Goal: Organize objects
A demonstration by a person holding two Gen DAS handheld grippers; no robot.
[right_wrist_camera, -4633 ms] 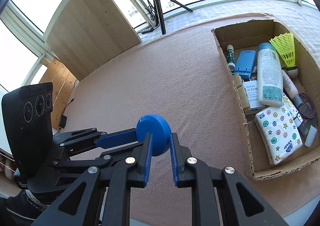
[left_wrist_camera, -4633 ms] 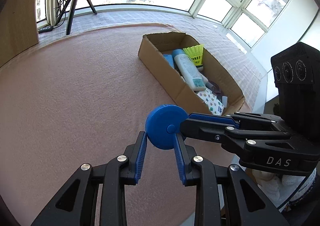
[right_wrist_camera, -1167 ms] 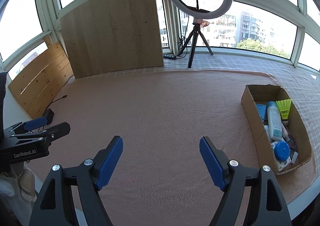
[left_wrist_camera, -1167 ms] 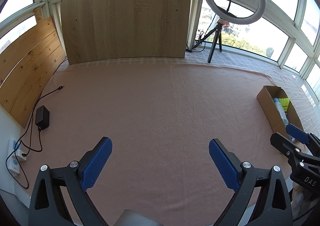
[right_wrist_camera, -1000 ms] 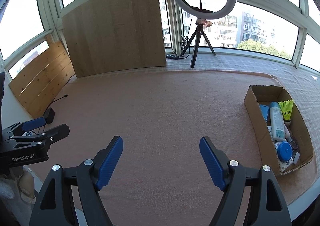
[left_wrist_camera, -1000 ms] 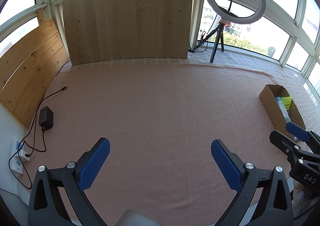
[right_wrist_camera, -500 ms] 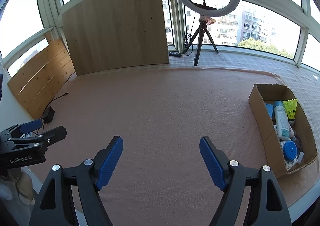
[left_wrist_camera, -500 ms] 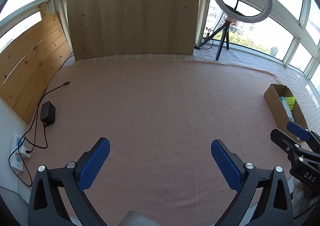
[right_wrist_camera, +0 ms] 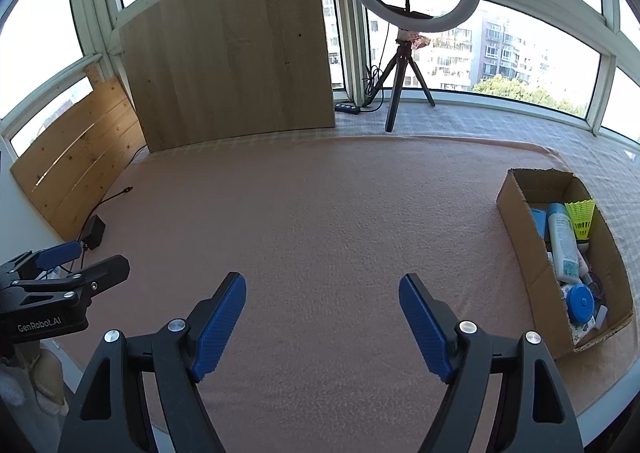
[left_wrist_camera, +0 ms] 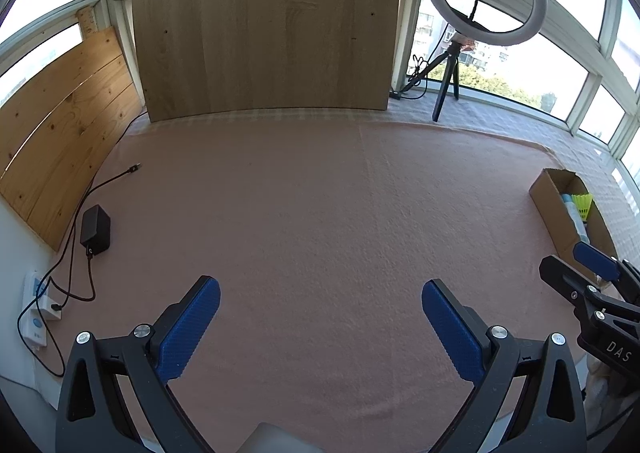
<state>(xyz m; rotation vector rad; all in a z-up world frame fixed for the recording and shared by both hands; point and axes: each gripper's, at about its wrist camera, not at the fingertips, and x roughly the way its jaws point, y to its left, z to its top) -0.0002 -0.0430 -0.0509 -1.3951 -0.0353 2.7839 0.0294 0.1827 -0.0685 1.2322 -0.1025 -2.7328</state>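
Your fingers stand spread wide with nothing between them on both the left gripper (left_wrist_camera: pixel 320 317) and the right gripper (right_wrist_camera: pixel 322 307), each hovering over the near edge of the pink-covered desk (right_wrist_camera: pixel 320 221). At the desk's right edge sits the cardboard box (right_wrist_camera: pixel 520 221), holding the blue round case (right_wrist_camera: pixel 580 303), a white bottle (right_wrist_camera: pixel 564 249) and a yellow shuttlecock (right_wrist_camera: pixel 582 219).

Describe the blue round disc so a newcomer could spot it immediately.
Start at the pink cloth that covers the table and go to the open cardboard box near its right edge. The blue round disc lies at the box's near end, just below the white bottle. It is the only flat, solid-blue circle there; the shuttlecock is yellow.
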